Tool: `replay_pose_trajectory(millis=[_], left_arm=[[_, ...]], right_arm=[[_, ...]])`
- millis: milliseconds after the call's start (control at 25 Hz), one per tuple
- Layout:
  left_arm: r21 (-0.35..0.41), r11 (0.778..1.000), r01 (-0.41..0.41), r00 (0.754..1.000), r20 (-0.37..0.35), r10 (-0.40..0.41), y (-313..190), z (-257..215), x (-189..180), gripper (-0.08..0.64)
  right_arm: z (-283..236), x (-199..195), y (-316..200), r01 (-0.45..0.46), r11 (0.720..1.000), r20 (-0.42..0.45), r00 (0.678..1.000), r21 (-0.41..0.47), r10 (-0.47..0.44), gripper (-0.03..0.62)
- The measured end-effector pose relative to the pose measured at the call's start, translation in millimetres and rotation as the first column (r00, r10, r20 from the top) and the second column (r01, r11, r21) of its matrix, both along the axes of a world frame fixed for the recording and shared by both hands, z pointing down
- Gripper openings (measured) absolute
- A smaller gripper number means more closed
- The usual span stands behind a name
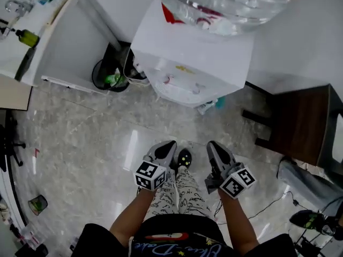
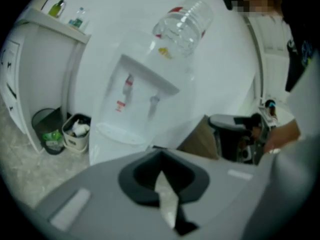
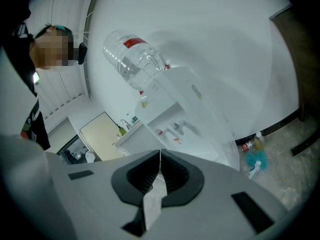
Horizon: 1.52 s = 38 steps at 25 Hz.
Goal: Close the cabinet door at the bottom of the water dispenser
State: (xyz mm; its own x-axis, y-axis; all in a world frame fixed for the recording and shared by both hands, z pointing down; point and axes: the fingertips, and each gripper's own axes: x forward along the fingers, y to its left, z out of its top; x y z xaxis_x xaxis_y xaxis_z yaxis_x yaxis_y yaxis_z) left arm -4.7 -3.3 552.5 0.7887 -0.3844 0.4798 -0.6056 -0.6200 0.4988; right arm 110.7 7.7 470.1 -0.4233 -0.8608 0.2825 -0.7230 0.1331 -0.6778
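The white water dispenser point(image 1: 190, 63) stands by the far wall with a clear bottle point(image 1: 230, 4) upside down on top. From above I see only its top and tap ledge; the bottom cabinet door is hidden. In the left gripper view the dispenser point(image 2: 130, 109) shows its taps and lower front, too blurred to tell how the door stands. In the right gripper view the dispenser point(image 3: 185, 119) is tilted. My left gripper point(image 1: 167, 145) and right gripper point(image 1: 213, 145) hang side by side over the floor, well short of the dispenser. The left gripper point(image 2: 159, 156) and the right gripper point(image 3: 160, 154) are both shut on nothing.
A black bin point(image 1: 110, 76) and a small basket point(image 2: 76, 131) stand left of the dispenser, beside a white counter point(image 1: 53, 42). Cleaning bottles point(image 1: 211, 105) lie at its right foot. Dark wooden furniture point(image 1: 300, 122) is at the right, with cables point(image 1: 273, 205) on the marble floor.
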Motion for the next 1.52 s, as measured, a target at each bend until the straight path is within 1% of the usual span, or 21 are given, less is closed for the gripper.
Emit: replay_pose_trajectory(millis=[40,120,200,280,360,480,640,720,800,920,960,1040,1120,1240,1400,1520], left_arm=[[0.022,1.0,-0.019,1.0,-0.002,0.019,7,-26,-1,-0.002],[0.108,0.993,-0.041,0.999,0.005,0.041,1,-80,-1,-0.002],[0.226,0.972,-0.063,0.998,0.023,0.06,-18,-132,2,-0.002],[0.312,0.944,-0.104,0.995,0.027,0.101,-18,-181,9,-0.002],[0.346,0.929,-0.134,0.991,0.024,0.134,-2,-216,16,-0.002],[0.375,0.918,-0.126,0.991,-0.002,0.137,4,-261,22,-0.002],[0.44,0.893,-0.1,0.987,-0.072,0.146,-5,-311,28,-0.002],[0.459,0.883,-0.099,0.983,-0.093,0.159,-5,-324,31,-0.002],[0.467,0.878,-0.101,0.98,-0.105,0.168,-5,-328,35,-0.002],[0.479,0.873,-0.093,0.98,-0.11,0.165,-7,-330,37,-0.002],[0.477,0.874,-0.093,0.98,-0.112,0.165,-6,-329,37,-0.002],[0.458,0.884,-0.098,0.979,-0.116,0.168,-1,-326,38,-0.002],[0.442,0.891,-0.106,0.978,-0.114,0.173,2,-324,38,-0.002],[0.435,0.893,-0.112,0.978,-0.11,0.176,2,-323,34,-0.002],[0.42,0.902,-0.099,0.98,-0.117,0.162,3,-323,27,-0.002],[0.412,0.907,-0.092,0.982,-0.114,0.152,5,-323,22,-0.002]], right_arm=[[-17,-5,9,0.012,1.0,0.01,1.0,0.003,-0.012,0.017],[-57,-17,11,0.067,0.996,0.011,0.998,0.061,-0.068,0.017],[-99,-31,-2,0.143,0.978,-0.018,0.99,0.152,-0.142,0.017],[-137,-41,2,0.189,0.96,-0.046,0.982,0.206,-0.184,0.017],[-169,-44,19,0.195,0.953,-0.052,0.981,0.232,-0.188,0.017],[-206,-42,29,0.19,0.942,-0.058,0.982,0.278,-0.181,0.017],[-248,-35,11,0.195,0.904,-0.099,0.981,0.382,-0.17,0.017],[-264,-32,7,0.18,0.887,-0.101,0.983,0.424,-0.151,0.017],[-274,-29,9,0.169,0.878,-0.102,0.985,0.448,-0.138,0.017],[-269,-32,15,0.201,0.88,-0.142,0.978,0.431,-0.154,0.015],[-266,-35,17,0.218,0.881,-0.16,0.973,0.419,-0.165,0.015],[-261,-37,23,0.233,0.884,-0.172,0.969,0.405,-0.176,0.015],[-261,-34,26,0.217,0.89,-0.154,0.974,0.402,-0.168,0.015],[-262,-32,23,0.198,0.894,-0.128,0.979,0.401,-0.159,0.015],[-267,-31,21,0.176,0.894,-0.088,0.984,0.412,-0.154,0.015],[-271,-33,23,0.178,0.891,-0.089,0.984,0.418,-0.155,0.015]])
